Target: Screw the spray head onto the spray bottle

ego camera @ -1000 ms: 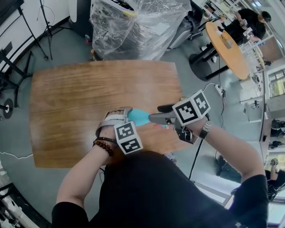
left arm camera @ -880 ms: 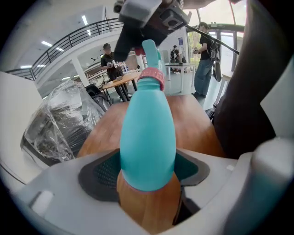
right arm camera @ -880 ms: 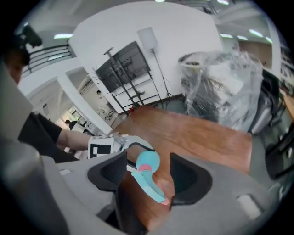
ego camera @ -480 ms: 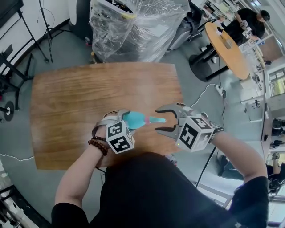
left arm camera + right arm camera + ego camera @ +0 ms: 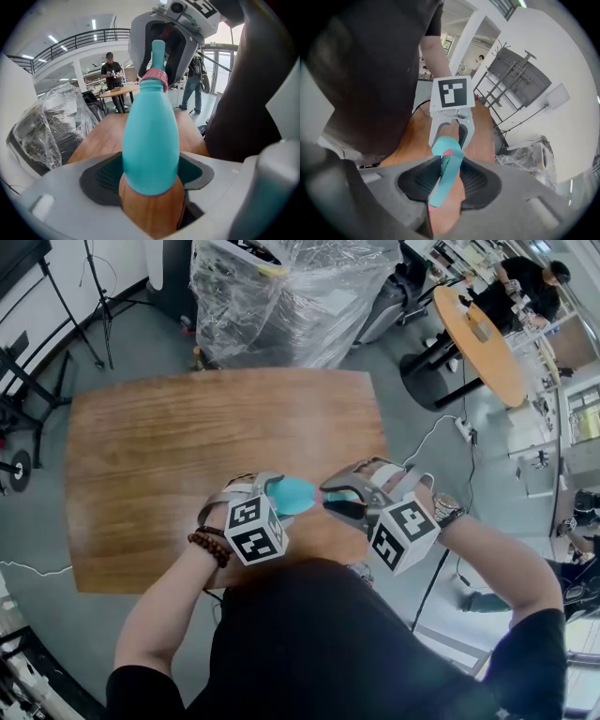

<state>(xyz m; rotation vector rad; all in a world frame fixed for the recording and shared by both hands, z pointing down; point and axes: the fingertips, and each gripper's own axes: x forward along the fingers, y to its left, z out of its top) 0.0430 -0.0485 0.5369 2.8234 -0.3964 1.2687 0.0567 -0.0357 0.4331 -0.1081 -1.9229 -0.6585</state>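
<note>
A teal spray bottle [image 5: 295, 493] hangs over the near edge of the wooden table [image 5: 187, 427], with my left gripper [image 5: 281, 495] shut on its lower body. In the left gripper view the bottle [image 5: 150, 140] points away, and a pink collar [image 5: 154, 75] and the teal spray head [image 5: 158, 51] sit on its neck. My right gripper [image 5: 330, 501] meets it from the right. Its jaws have just been closing, and both pads touch the spray head [image 5: 446, 176] lying slantwise between them. Beyond it in the right gripper view are the bottle [image 5: 443, 145] and the left gripper [image 5: 451, 126].
A pallet wrapped in clear plastic [image 5: 281, 296] stands behind the table. At the far right a person works at a round table [image 5: 478, 334]. Stands and tripods [image 5: 28, 352] line the left side. A cable [image 5: 422, 568] hangs from my right hand.
The right gripper rolled about a quarter turn. Half a second ago its jaws stood wide around the nozzle; now they have closed in on the spray head. The bottle's tip has tilted up.
</note>
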